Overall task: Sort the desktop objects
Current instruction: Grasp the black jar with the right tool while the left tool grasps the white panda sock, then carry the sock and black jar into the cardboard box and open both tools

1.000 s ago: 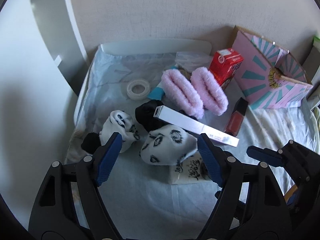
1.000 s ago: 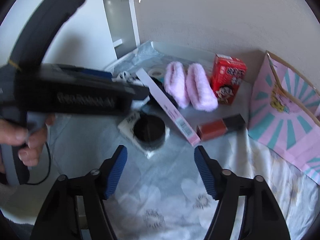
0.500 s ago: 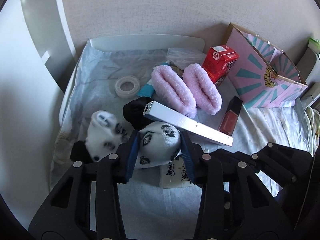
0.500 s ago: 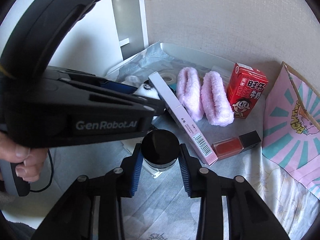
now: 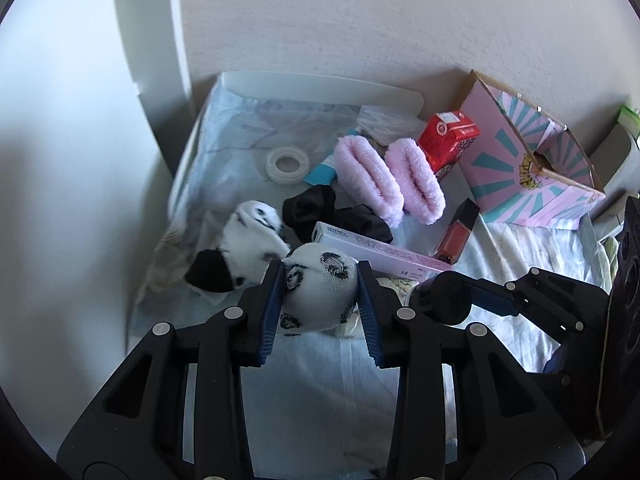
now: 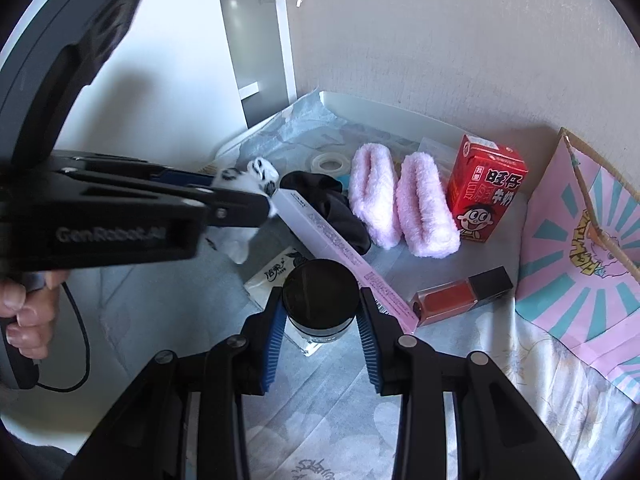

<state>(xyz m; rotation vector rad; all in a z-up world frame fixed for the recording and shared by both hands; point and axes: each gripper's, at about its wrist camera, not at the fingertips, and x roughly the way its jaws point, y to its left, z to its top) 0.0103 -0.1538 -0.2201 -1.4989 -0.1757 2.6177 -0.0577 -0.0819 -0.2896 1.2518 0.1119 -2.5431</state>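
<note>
My left gripper (image 5: pixel 320 300) is shut on a white panda-print sock (image 5: pixel 320 292) and holds it just above the cloth. A second panda sock (image 5: pixel 252 236) lies to its left. My right gripper (image 6: pixel 320 320) is shut on a small jar with a black lid (image 6: pixel 320 296), lifted off a tissue packet (image 6: pixel 276 276). The jar also shows in the left wrist view (image 5: pixel 440 298). A long pink box (image 6: pixel 336 252), a black sock (image 6: pixel 332 208), pink slippers (image 6: pixel 400 208), a red lip gloss (image 6: pixel 460 296), a red drink carton (image 6: pixel 484 188) and a tape roll (image 6: pixel 330 164) lie on the cloth.
A pink and teal paper bag (image 6: pixel 580 248) stands at the right. A white tray rim (image 5: pixel 320 84) runs along the back wall. A white cabinet panel (image 6: pixel 260 40) stands at the back left. The left gripper body (image 6: pixel 120 216) crosses the right wrist view.
Both grippers closed, the left on the panda sock and the right on the black-lidded jar. Both then rose a little with their objects.
</note>
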